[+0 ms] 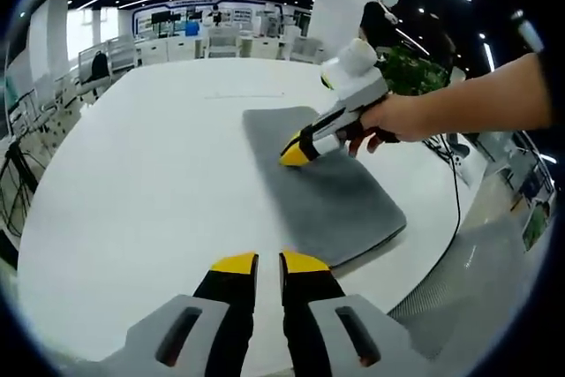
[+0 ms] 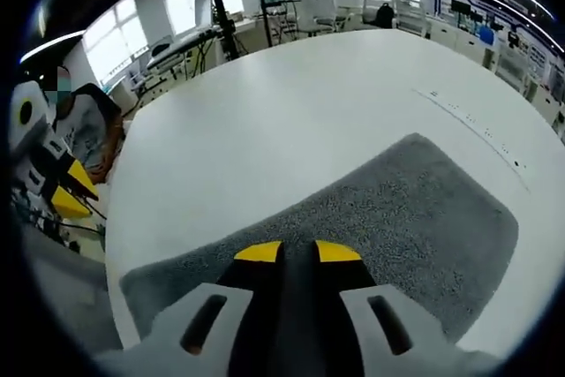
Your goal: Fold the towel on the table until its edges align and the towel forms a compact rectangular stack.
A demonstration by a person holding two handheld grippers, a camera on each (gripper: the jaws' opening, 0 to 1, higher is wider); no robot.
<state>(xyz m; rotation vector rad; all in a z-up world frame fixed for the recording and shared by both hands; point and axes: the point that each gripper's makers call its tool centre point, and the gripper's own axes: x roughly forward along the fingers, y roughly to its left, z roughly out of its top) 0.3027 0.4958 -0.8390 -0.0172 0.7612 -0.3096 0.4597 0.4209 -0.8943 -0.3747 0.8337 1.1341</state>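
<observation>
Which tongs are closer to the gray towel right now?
Right. The right tongs sit on the gray towel, over its middle; the left tongs hover above bare white table just off its near edge.

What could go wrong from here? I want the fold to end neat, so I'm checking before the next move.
1. The grey rectangular terry towel lies close to the round white table's edge, so a careless pull could drag a corner off.
2. The right gripper rests on the towel with its fingers closed and may pinch nothing.
3. The left gripper sits away from the towel, leaving it unpinned.
</observation>
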